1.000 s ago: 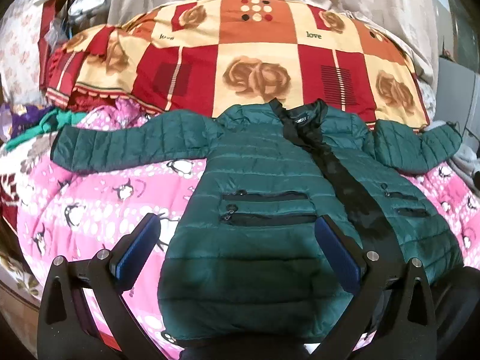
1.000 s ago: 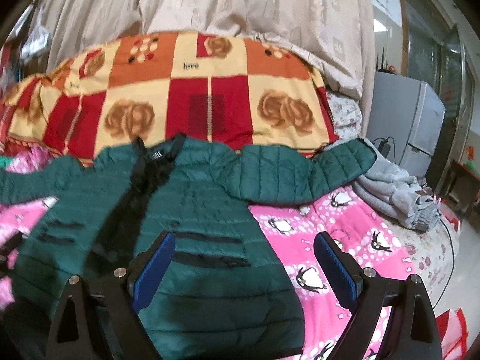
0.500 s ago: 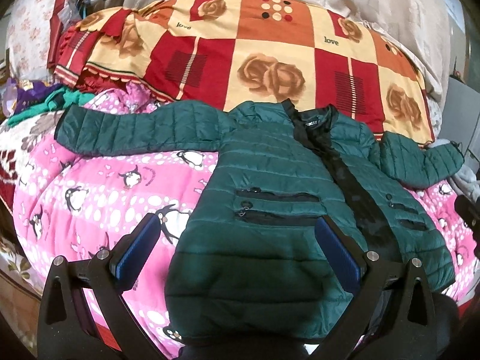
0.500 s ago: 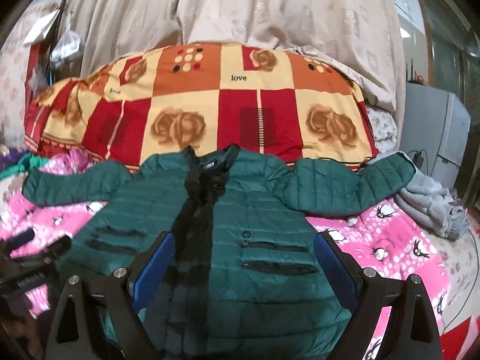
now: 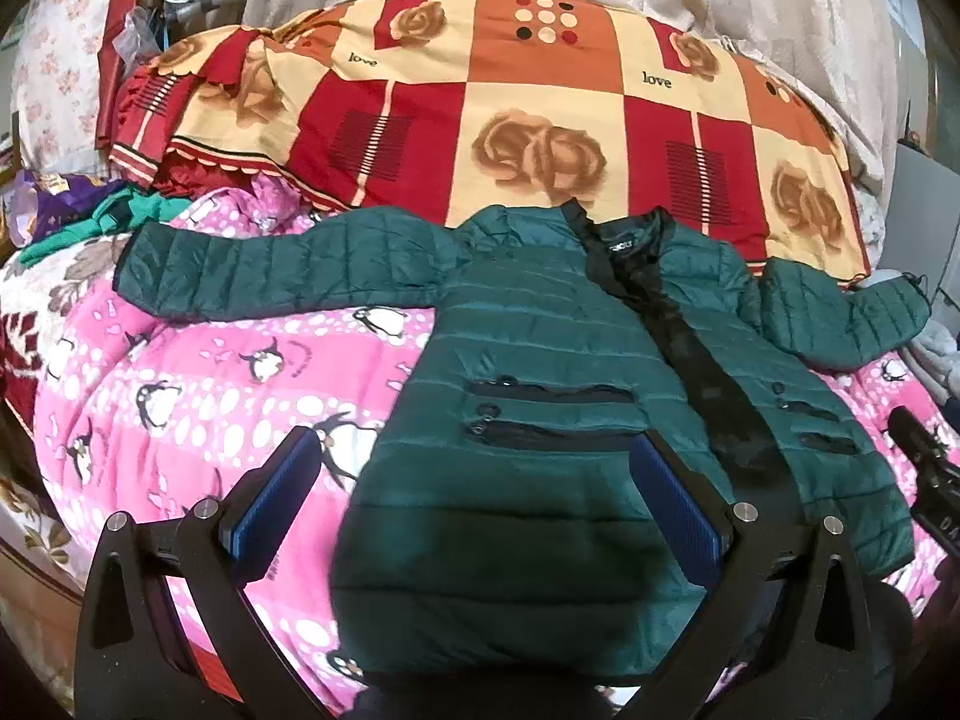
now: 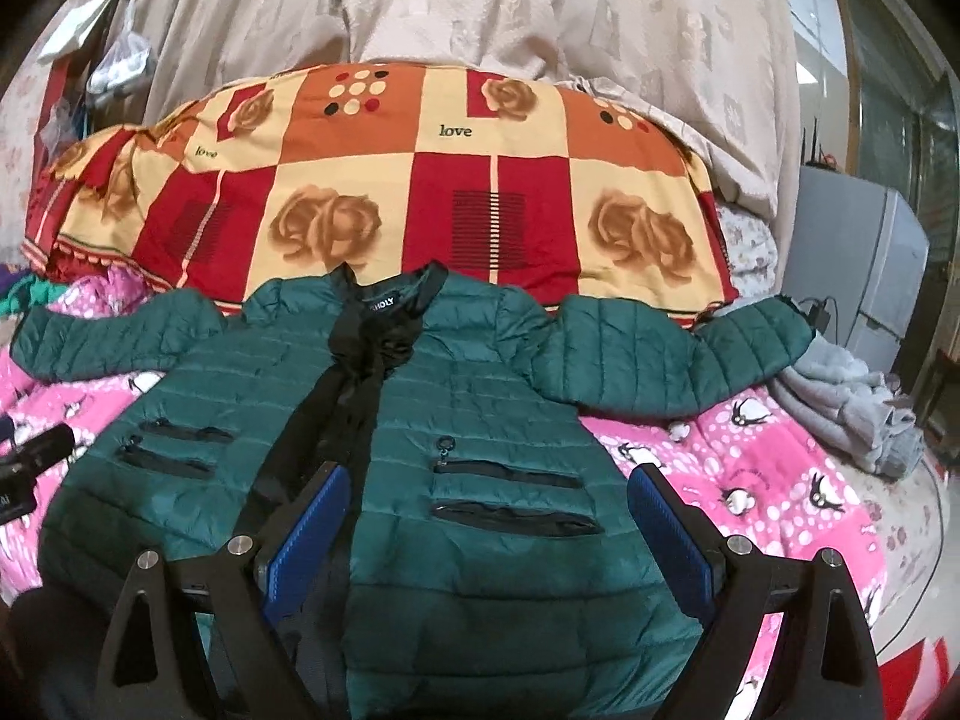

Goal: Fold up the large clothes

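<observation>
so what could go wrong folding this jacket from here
1. The jacket lies open down the front, so a fold may drag its front panels apart.
2. Its puffy quilting could slip out of the right gripper or left gripper, both open now.
3. The pink blanket beneath is lumpy and soft; jaws might pinch it too.
</observation>
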